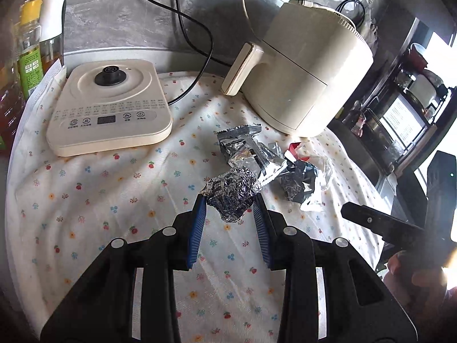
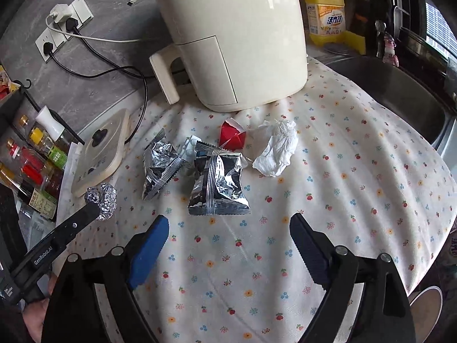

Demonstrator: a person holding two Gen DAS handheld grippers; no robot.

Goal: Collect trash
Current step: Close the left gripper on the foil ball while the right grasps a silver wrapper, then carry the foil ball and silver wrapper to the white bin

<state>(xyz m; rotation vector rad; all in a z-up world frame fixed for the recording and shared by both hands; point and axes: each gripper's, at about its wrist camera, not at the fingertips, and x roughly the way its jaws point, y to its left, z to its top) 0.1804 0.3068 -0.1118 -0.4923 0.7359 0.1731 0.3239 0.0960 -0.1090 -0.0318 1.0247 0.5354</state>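
Note:
My left gripper (image 1: 228, 200) is shut on a crumpled foil ball (image 1: 231, 191), held just above the flowered cloth (image 1: 114, 200). The right wrist view shows that ball (image 2: 104, 200) at the tip of the left gripper, low on the left. My right gripper (image 2: 230, 218) stands open with nothing between its blue pads (image 2: 151, 245). Just ahead of it lies a silver snack wrapper (image 2: 220, 185), with a second silver wrapper (image 2: 161, 168) to its left. Behind these are a red carton scrap (image 2: 231, 137) and a crumpled white tissue (image 2: 277, 151).
A cream air fryer (image 2: 234, 37) stands behind the trash, and a cream kettle base (image 1: 110, 105) sits at the left with black cords behind it. Condiment bottles (image 2: 37, 165) line the left edge. A sink (image 2: 400, 94) and a yellow detergent bottle (image 2: 325, 14) are at the right.

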